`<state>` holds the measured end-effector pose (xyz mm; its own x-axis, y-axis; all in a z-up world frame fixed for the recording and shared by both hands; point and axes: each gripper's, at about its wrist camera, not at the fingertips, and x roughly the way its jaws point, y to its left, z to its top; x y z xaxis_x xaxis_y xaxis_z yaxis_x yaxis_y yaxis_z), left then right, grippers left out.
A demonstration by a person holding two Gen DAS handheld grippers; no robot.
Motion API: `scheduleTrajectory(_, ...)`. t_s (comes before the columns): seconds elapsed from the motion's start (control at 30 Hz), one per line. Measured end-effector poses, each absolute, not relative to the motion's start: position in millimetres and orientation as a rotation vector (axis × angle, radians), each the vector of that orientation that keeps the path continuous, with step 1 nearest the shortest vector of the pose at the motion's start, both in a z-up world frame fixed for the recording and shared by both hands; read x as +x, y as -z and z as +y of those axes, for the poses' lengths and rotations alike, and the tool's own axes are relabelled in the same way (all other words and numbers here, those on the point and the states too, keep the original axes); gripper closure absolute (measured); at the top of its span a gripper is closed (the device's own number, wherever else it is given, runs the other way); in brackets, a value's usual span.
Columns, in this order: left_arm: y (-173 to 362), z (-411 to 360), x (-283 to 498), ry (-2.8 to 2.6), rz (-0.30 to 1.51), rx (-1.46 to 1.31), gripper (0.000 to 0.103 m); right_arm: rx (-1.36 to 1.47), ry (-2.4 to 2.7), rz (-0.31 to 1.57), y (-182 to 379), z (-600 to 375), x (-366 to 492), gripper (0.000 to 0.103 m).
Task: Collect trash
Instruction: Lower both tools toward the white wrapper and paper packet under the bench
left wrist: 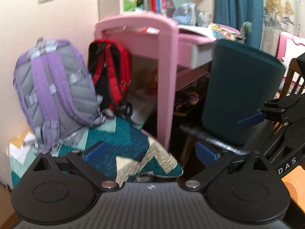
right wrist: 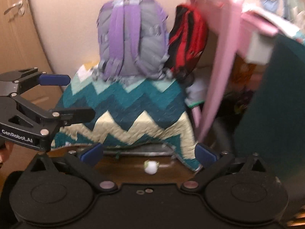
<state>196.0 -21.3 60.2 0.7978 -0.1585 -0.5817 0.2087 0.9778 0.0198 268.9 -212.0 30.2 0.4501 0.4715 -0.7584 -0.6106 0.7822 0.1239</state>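
Take the zigzag quilt (right wrist: 129, 112) as your landmark: it drapes over a low bulky shape, probably to cover stored things, and behind its far right corner stands the pink desk (left wrist: 164, 38), with the teal chair (left wrist: 242, 87) pushed in further right. On top of the quilt you have the purple backpack (right wrist: 131, 38) leaning against the wall, the red backpack (right wrist: 187, 42) propped at its right side. Your left gripper (left wrist: 150, 151) sits wide and empty over the quilt's near edge. Your right gripper (right wrist: 148, 152) is equally wide and empty, likely readied for the small white crumpled scrap (right wrist: 151, 167), which lies on the dark floor just in front of the quilt's hem.
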Motion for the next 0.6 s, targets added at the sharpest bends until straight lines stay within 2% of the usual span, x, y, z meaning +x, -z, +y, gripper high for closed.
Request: scheduleTrajectory(0.6, 138, 68, 228, 0.203, 0.803, 0.067, 0.001, -0.217, -0.639, 1.100, 157, -137, 349, 0.000)
